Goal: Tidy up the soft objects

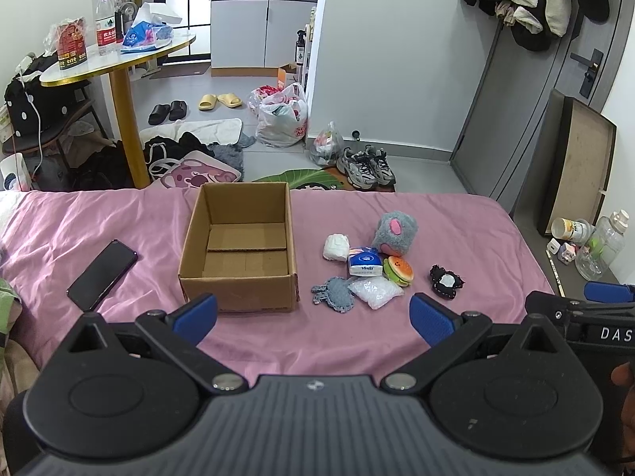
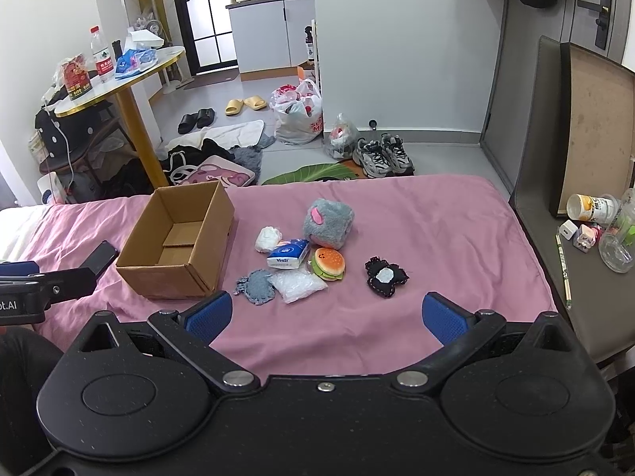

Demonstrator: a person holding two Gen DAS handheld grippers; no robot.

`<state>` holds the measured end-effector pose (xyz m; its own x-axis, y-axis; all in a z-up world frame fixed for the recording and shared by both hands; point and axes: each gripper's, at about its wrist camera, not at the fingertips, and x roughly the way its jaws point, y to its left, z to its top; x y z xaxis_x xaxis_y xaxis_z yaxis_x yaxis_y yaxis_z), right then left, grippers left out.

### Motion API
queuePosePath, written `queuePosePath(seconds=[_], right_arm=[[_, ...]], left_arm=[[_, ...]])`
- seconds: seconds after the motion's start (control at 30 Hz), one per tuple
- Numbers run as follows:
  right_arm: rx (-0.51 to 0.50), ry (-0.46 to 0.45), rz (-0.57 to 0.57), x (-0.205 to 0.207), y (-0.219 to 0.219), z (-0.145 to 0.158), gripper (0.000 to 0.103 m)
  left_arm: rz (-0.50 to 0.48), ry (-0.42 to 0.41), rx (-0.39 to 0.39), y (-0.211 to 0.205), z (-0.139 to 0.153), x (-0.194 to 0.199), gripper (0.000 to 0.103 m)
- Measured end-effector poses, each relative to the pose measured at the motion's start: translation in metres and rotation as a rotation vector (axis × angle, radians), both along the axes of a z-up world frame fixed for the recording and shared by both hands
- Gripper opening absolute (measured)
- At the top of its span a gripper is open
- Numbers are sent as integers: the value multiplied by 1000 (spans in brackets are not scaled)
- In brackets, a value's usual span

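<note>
At the bottom of each frame, the left tool (image 1: 313, 317) and right tool (image 2: 327, 315) are held wide, gripping nothing. Mid-frame on the pink bed (image 1: 357, 341), 7 soft toys (image 1: 371, 263) are clustered right of an empty cardboard box (image 1: 240, 246).

matt cardboard box (image 1: 238, 254); wrinkled pink cloth sheet (image 1: 357, 341); fluffy grey plush (image 1: 395, 234)

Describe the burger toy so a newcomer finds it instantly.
On the pink bedsheet, look right of the open cardboard box at the cluster of soft items. The small round burger-shaped plush lies just in front of the grey fluffy plush. Only it has an orange bun with a face.
</note>
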<state>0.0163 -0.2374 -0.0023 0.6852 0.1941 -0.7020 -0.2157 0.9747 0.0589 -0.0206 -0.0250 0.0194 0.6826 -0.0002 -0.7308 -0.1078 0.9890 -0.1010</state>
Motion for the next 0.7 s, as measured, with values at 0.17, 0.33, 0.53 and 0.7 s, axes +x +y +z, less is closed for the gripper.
queuePosePath(seconds=[0.17,0.33,0.53,0.7], right_arm=[[0,1,-1,0,0,-1,103],[4,10,-7,2,1,-1,103],[5,14,-12,2,1,-2,103],[16,31,-22,9,-3,-10,103]], left_arm=[[-3,3,-2,0,-2,1,102],[-7,12,-9,0,-6,5,102],[-13,20,-11,-3,-11,10,102],[-14,28,-15,-6,-15,16,102]])
